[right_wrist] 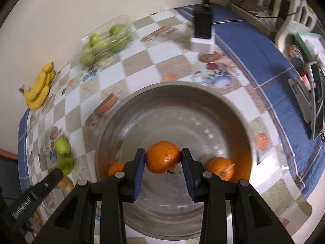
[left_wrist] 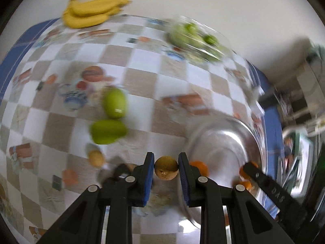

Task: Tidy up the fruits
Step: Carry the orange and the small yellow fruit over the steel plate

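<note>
My left gripper (left_wrist: pixel 166 167) is shut on a small brown kiwi (left_wrist: pixel 166 168), held above the checked tablecloth beside the metal bowl (left_wrist: pixel 219 140). My right gripper (right_wrist: pixel 163 160) is shut on an orange mandarin (right_wrist: pixel 163 159), held over the metal bowl (right_wrist: pixel 203 109). Two more mandarins (right_wrist: pixel 220 168) lie inside the bowl, one of them (right_wrist: pixel 116 168) half hidden behind the left finger. Two green fruits (left_wrist: pixel 113 103) lie on the cloth, and a second kiwi (left_wrist: pixel 95 158) rests nearer my left gripper. The other gripper's black finger (left_wrist: pixel 266 185) shows at the right of the left wrist view.
A bunch of bananas (left_wrist: pixel 93 12) lies at the far edge by the wall. A clear plastic box of green fruit (right_wrist: pixel 103 42) stands next to it. A black device on a white block (right_wrist: pixel 202 32) with cables sits on the blue table border. Clutter lies beyond the table's right side.
</note>
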